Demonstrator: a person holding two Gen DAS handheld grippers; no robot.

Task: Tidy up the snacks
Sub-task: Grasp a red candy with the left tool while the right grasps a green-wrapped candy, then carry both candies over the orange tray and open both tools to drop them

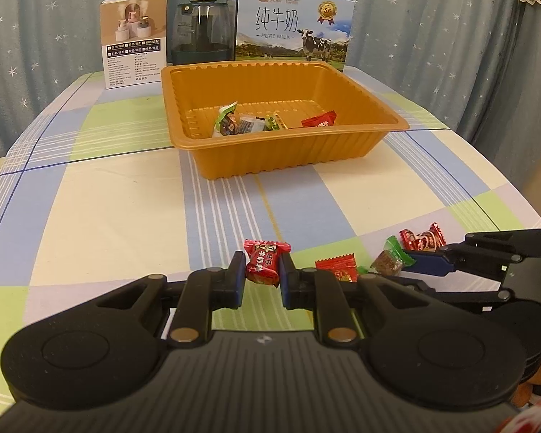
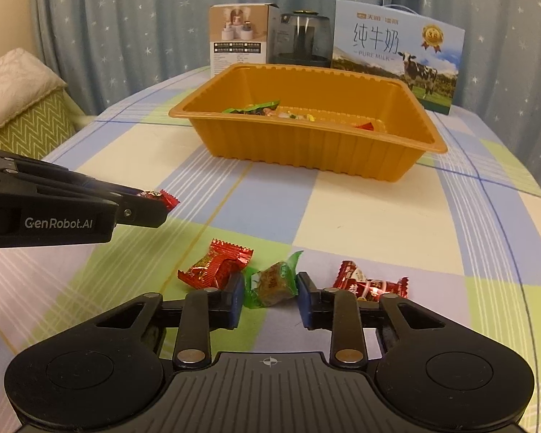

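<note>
An orange tray [image 1: 270, 155] [image 2: 306, 151] stands mid-table with several wrapped snacks inside. My left gripper [image 1: 262, 276] is shut on a red candy [image 1: 265, 261], held just above the cloth; it also shows in the right wrist view [image 2: 158, 198]. My right gripper [image 2: 268, 297] is open around a green-wrapped brown candy [image 2: 270, 283] [image 1: 391, 261] on the table, with a gap at each finger. A red candy [image 2: 214, 267] [image 1: 337, 269] lies to its left, and a red-and-white candy [image 2: 369, 283] [image 1: 423, 238] to its right.
At the back stand a white product box [image 1: 135, 39], a dark glass kettle [image 1: 202, 32] and a milk carton [image 1: 294, 25]. A green cushion [image 2: 21, 108] lies off the table's left edge. The table has a checked cloth [image 1: 126, 198].
</note>
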